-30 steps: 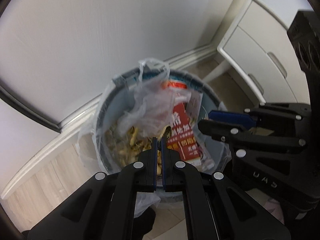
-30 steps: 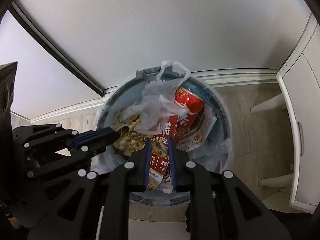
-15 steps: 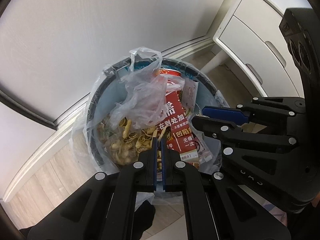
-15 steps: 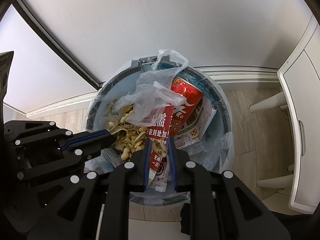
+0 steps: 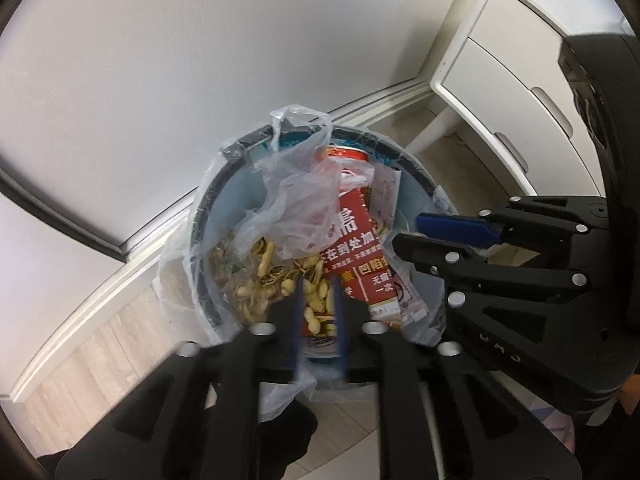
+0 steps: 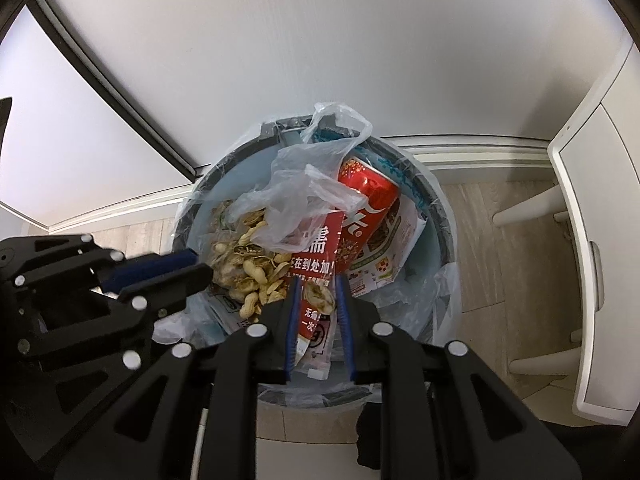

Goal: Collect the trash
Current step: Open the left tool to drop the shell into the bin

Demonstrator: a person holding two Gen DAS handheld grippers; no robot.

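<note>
A round grey trash bin [image 5: 208, 200] [image 6: 440, 216] lined with a clear bag stands on the floor below both grippers. It holds peanut shells [image 5: 276, 276] [image 6: 248, 264], a red can [image 6: 368, 188] [image 5: 348, 156], a red printed leaflet [image 5: 356, 256] [image 6: 316, 248] and a crumpled clear plastic bag [image 5: 296, 196] [image 6: 304, 196]. My left gripper [image 5: 319, 284] is open and empty over the bin's near rim. My right gripper [image 6: 318, 284] is open above the bin, with a peanut shell [image 6: 318, 296] seen between its fingers; whether they touch it I cannot tell.
A white wall and baseboard [image 6: 460, 152] run behind the bin. A white drawer cabinet on legs [image 5: 512, 92] [image 6: 592, 240] stands to the right. Light wood floor [image 6: 496, 280] surrounds the bin.
My left gripper has opened from shut. The right gripper's fingers have spread wider. Both views have shifted slightly over the bin.
</note>
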